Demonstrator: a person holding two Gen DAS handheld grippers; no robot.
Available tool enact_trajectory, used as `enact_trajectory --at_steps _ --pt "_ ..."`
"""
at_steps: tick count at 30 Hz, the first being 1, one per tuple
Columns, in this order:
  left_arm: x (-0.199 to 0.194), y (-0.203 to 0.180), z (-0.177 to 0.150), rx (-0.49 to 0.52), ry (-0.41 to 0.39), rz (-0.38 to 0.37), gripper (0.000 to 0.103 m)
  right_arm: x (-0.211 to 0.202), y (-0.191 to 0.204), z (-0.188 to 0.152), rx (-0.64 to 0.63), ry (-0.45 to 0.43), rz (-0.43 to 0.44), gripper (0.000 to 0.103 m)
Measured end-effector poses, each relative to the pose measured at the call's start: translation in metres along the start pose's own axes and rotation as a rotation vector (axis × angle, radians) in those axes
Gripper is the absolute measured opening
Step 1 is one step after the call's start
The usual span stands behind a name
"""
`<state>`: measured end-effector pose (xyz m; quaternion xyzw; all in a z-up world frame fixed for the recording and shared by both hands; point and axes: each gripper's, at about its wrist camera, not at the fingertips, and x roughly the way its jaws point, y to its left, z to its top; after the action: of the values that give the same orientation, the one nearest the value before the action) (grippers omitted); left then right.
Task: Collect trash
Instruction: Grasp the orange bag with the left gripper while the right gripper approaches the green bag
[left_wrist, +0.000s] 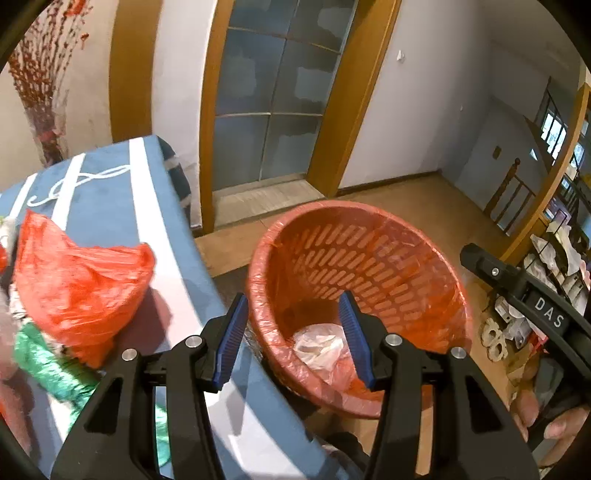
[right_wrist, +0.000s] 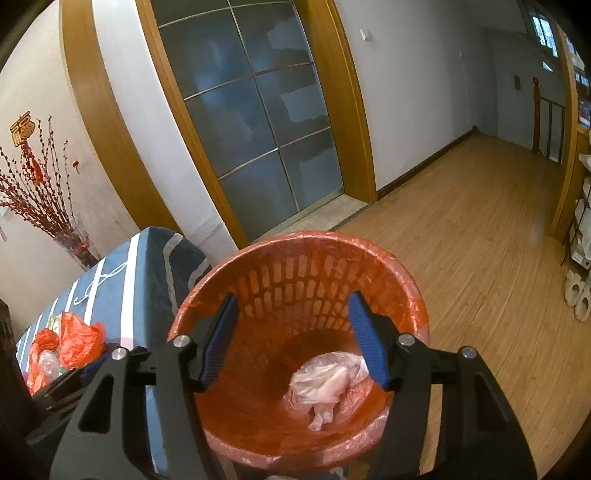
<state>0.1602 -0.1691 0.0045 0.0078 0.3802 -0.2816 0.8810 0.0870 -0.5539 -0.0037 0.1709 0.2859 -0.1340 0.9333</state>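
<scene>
The lined red bin stands on the floor against the blue-clothed table, handy for dropping. Above the bin, the right gripper and left gripper both hang spread, empty. A pale crumpled wrapper, probably plastic, lies inside the bin. Beside the bin, on the table, more trash waits: a red bag and green foil; nothing blocks the way.

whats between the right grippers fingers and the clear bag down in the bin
Nothing: the right gripper stands open over the red bin, with only air and bin liner down to the clear bag, as the right wrist view shows.
</scene>
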Motion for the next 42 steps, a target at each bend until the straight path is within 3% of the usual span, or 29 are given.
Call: enact_trajectory --at_steps 11,25,32,38,40,42 --pt "-0.07 0.035 -0.012 -0.019 -0.125 0.137 0.07 -0.03 0.028 -0.014 -0.056 -0.003 0.033 0.061" --pt "-0.127 0.129 -0.041 -0.176 -0.17 0.369 0.071 -0.041 0.107 -0.055 -0.195 0.062 0.147 0.061" --pt "-0.118 0.18 -0.045 -0.26 -0.121 0.497 0.071 -0.036 0.123 -0.065 -0.228 0.086 0.165 0.061" --pt "-0.093 0.203 -0.05 -0.302 -0.032 0.505 0.071 -0.03 0.127 -0.07 -0.235 0.109 0.174 0.061" --pt "-0.089 0.205 -0.052 -0.312 -0.021 0.493 0.066 -0.028 0.128 -0.071 -0.237 0.115 0.176 0.061" --pt "-0.086 0.206 -0.053 -0.308 -0.016 0.477 0.052 -0.027 0.128 -0.072 -0.239 0.12 0.179 0.061"
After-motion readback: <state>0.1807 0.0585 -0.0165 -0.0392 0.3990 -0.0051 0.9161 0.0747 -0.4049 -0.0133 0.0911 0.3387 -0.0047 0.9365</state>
